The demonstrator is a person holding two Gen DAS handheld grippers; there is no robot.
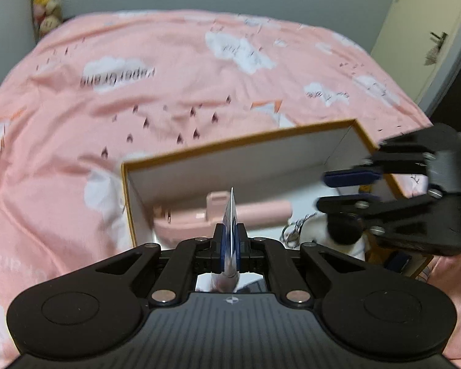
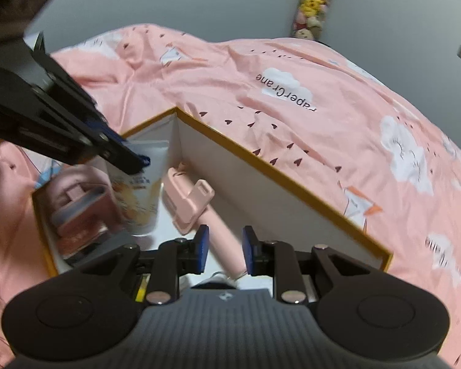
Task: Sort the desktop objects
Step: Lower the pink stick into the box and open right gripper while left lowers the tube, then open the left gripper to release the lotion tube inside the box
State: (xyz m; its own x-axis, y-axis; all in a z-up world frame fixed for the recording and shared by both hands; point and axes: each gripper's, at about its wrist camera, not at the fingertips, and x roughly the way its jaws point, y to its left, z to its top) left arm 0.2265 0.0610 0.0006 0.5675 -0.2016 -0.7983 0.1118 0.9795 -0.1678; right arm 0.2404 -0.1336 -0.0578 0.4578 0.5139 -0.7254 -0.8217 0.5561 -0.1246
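Left tool (image 1: 229, 240) is seen clenched on a thin flat card or packet (image 1: 230, 215), held edge-on and upright above the near part of the open box (image 1: 239, 141); its printing cannot be read. Right tool (image 2: 223, 252) is released, jaws apart with nothing between the pads, poised over the box interior; in the left wrist view it is found at 3 o'clock, over the box's right rim. The box, white inside with an orange-brown rim, is set on the bed's pink cloud-print duvet (image 1: 169, 70). Already inside, per the right wrist view: a pink clip-on holder with a long handle (image 2: 190, 203), a cream tube (image 2: 138, 196) standing at 10 o'clock of it, a pink boxy item (image 2: 76, 212) at the far left end. A key ring (image 1: 295, 230) is made out at 4 o'clock of the card in the left view. Step is judged to be dropping the card into the box. Risks: the card is gripped near one edge only, so it could pivot or slip out if tilted; if released upright it may lean on the pink holder or wedge against it rather than lie flat. Both tools are crowded over one box, so a clash is possible. The soft duvet gives the box poor support, so a rim nudge could shift or tip it.
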